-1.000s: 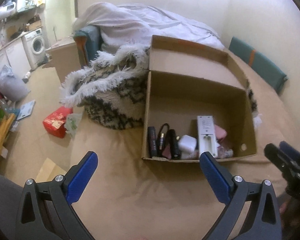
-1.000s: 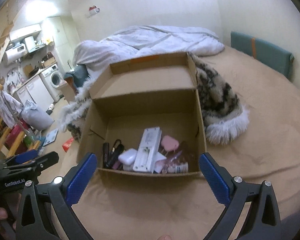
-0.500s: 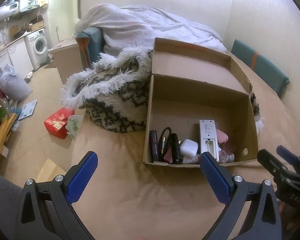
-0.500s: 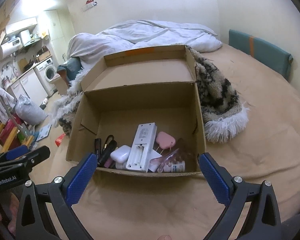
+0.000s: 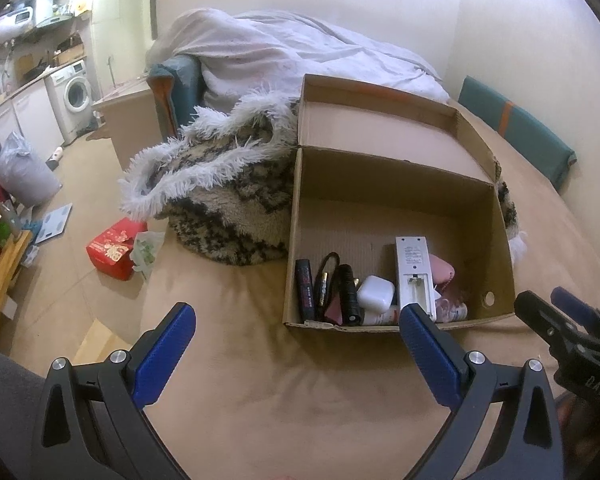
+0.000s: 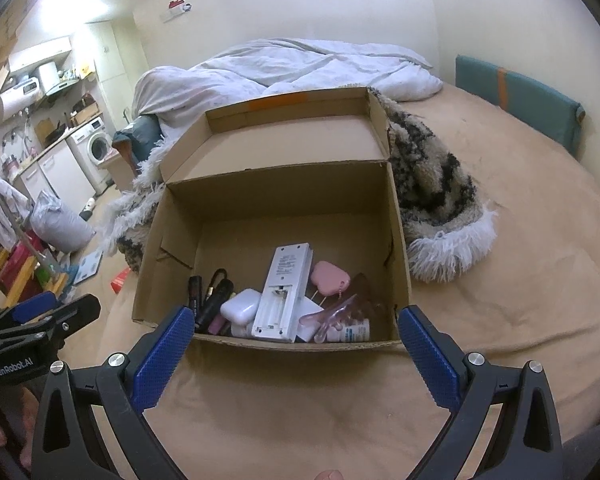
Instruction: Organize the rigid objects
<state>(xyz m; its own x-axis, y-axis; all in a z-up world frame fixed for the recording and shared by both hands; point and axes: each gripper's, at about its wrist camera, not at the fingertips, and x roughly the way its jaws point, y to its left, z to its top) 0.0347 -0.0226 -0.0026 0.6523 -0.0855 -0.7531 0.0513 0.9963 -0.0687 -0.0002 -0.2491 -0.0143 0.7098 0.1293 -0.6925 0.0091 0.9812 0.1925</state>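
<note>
Right wrist view: cardboard box (image 6: 398,216) dead ahead.
Both claws, left gripper (image 5: 296,342) and right gripper (image 6: 296,344), spread wide, empty, near box; white remote control (image 6: 284,292) lying inside.

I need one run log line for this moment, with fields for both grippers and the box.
left gripper: open, empty | right gripper: open, empty | cardboard box: open on bed, small items along near wall

A home, a small one-room flat where bedroom and kitchen share one space. A bed (image 6: 520,248) with a tan sheet carries a rumpled white duvet (image 6: 300,68) and a shaggy patterned throw (image 5: 220,200). Past the bed's edge stand a washing machine (image 5: 76,90) under a kitchen counter (image 5: 24,88), a water heater (image 6: 20,94) on the wall, and clutter on the floor (image 5: 60,280)
</note>
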